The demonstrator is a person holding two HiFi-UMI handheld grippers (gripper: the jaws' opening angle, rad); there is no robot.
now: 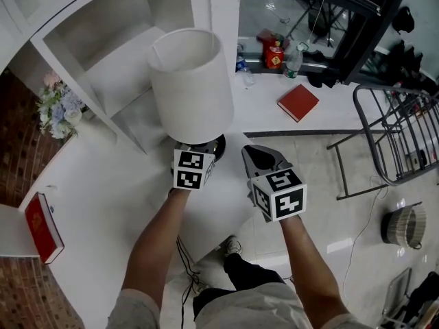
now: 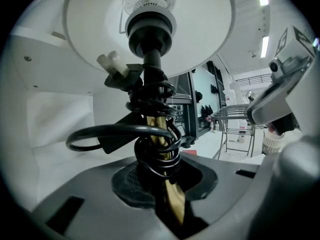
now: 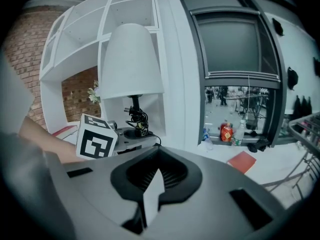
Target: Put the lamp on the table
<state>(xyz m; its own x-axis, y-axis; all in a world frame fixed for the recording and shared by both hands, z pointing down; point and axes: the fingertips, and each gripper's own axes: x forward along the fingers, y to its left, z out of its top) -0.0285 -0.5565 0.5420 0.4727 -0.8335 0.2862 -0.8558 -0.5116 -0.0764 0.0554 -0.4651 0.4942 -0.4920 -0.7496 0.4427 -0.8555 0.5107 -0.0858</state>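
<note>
Our forearms (image 1: pixel 161 245) come up from six o'clock, each hand carrying a gripper. Starting at the left, we see a red book (image 1: pixel 42 228) lying at eight o'clock. At ten o'clock a bunch of pale flowers (image 1: pixel 58 108) sits beside the white shelf unit (image 1: pixel 103 40).

Just above centre, toward twelve o'clock, the lamp (image 1: pixel 192 88) stands upright on the white table (image 1: pixel 116 184) near its edge. Its white shade hides most of the dark base. The left gripper (image 1: pixel 197 153) reaches in under the shade from six o'clock. In the left gripper view its fingers (image 2: pixel 100 209) are spread a little on either side of the lamp's brass stem (image 2: pixel 159 129), which has a black cord (image 2: pixel 125 131) coiled round it. A dark sliver shows beside the stem, so we read them as not pinching it.

At four o'clock of the lamp, just beside it, the right gripper (image 1: pixel 255 157) hovers by the table's corner. Its fingers (image 3: pixel 225 184) are a narrow slit apart, with nothing between them. A second red book (image 1: pixel 298 101) lies at two o'clock, and a metal rack (image 1: pixel 398 136) stands at three.
</note>
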